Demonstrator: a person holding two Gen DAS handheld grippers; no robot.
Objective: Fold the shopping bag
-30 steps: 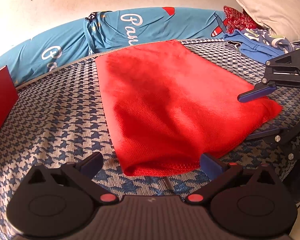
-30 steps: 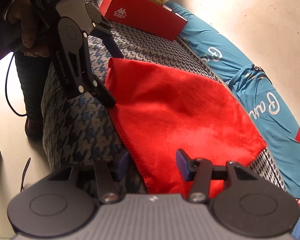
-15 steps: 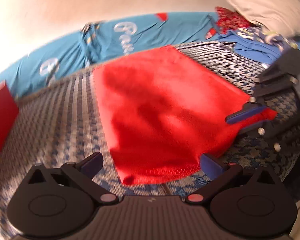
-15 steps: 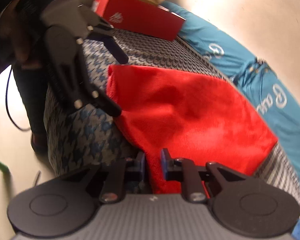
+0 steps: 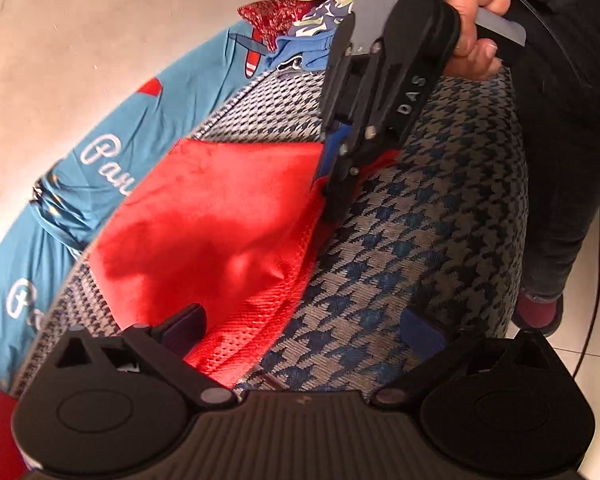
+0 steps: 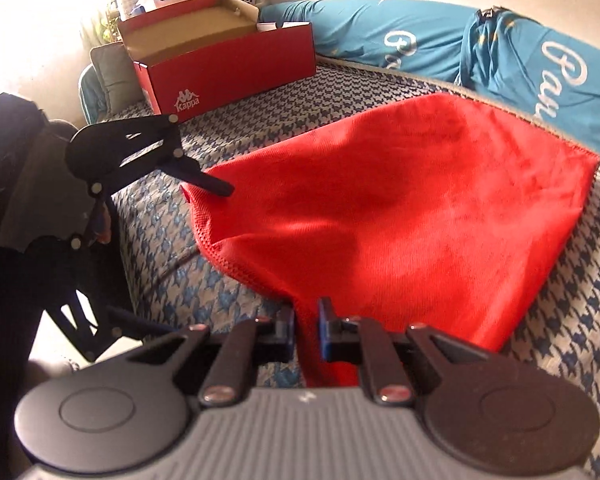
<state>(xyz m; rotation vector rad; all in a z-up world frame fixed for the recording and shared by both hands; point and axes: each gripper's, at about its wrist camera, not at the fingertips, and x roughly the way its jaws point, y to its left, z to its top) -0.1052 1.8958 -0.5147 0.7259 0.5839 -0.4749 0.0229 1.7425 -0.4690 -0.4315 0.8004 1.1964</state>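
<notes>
My left gripper [image 5: 304, 328] is wide open, nothing pinched; the near corner of the red shopping bag [image 5: 220, 216] lies between its fingers, left pad at the fabric edge, right pad over bare cover. The bag is spread flat on the houndstooth bed cover [image 6: 260, 120], with the red shoebox [image 6: 228, 68] well off its left end and the blue printed bedding [image 6: 500, 60] along the far edge. My right gripper [image 6: 305, 330] has just been closing and is now clamped on the bag's near right corner, which is lifted off the cover.
</notes>
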